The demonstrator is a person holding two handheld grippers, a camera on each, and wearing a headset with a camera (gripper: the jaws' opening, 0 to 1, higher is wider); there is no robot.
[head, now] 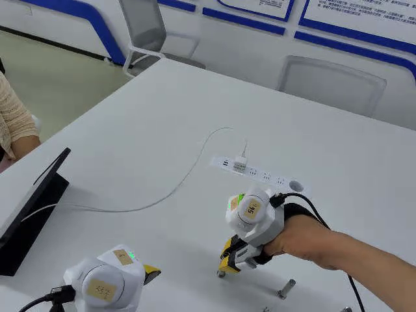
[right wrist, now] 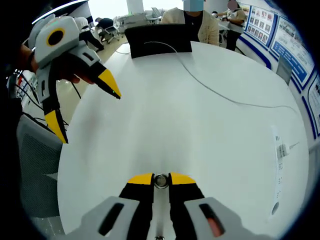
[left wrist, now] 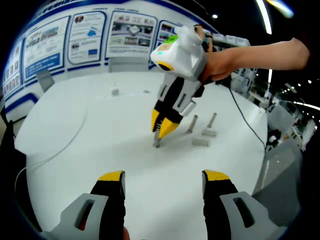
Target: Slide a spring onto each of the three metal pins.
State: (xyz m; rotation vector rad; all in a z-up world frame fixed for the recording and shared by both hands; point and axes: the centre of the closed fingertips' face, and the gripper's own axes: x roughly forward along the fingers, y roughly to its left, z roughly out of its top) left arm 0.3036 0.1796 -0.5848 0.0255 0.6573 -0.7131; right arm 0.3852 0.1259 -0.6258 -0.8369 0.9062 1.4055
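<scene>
My right gripper [head: 225, 262] points down at the table, shut on a grey spring [right wrist: 160, 180] seen end-on between its yellow tips. In the left gripper view that spring [left wrist: 157, 139] stands upright on the table under the right gripper [left wrist: 163, 127]; I cannot tell whether a pin is inside it. Two bare metal pins [left wrist: 192, 123] [left wrist: 212, 120] stand upright just beyond, one of them [head: 286, 288] in the head view too. Two short grey pieces [left wrist: 200, 142] lie flat beside them. My left gripper [left wrist: 163, 176] hovers open and empty, a hand's width in front of the work.
A white power strip [head: 260, 172] with a plugged-in white cable [head: 175, 188] lies mid-table. A black screen [head: 32, 208] stands at the left edge, with a person [head: 13, 123] seated beyond it. Grey chairs [head: 331, 84] line the far side.
</scene>
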